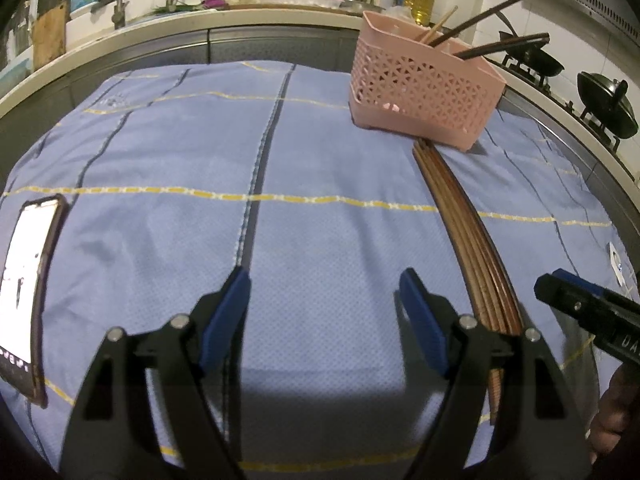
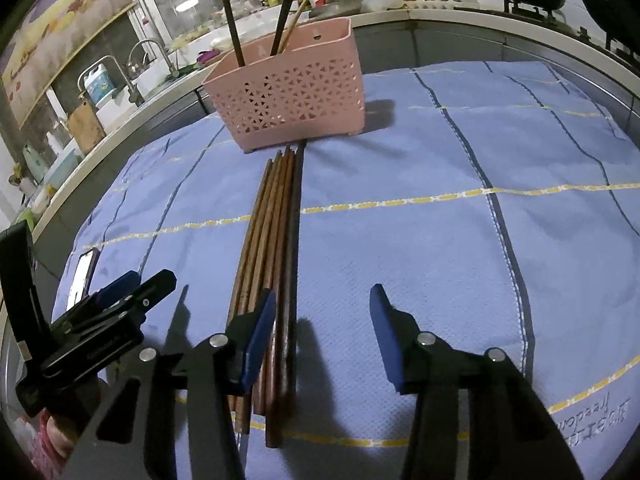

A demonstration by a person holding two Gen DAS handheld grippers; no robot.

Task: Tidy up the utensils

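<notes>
Chopsticks [image 2: 272, 280] lie bundled on the blue checked cloth [image 2: 420, 240], their near ends between the fingers of the right gripper [image 2: 322, 336], whose jaws stand apart with the left pad just beside the bundle (whether it touches cannot be told). To the left the left gripper [image 1: 324, 312] hovers over bare cloth, jaws wide and holding nothing. A phone [image 1: 24, 280] rests at the cloth's left edge. Farther off, at the bundle's far tips, stands a pink basket [image 2: 292, 96] with several chopsticks leaning upright inside. Beyond it runs a cluttered kitchen counter [image 1: 224, 16].
</notes>
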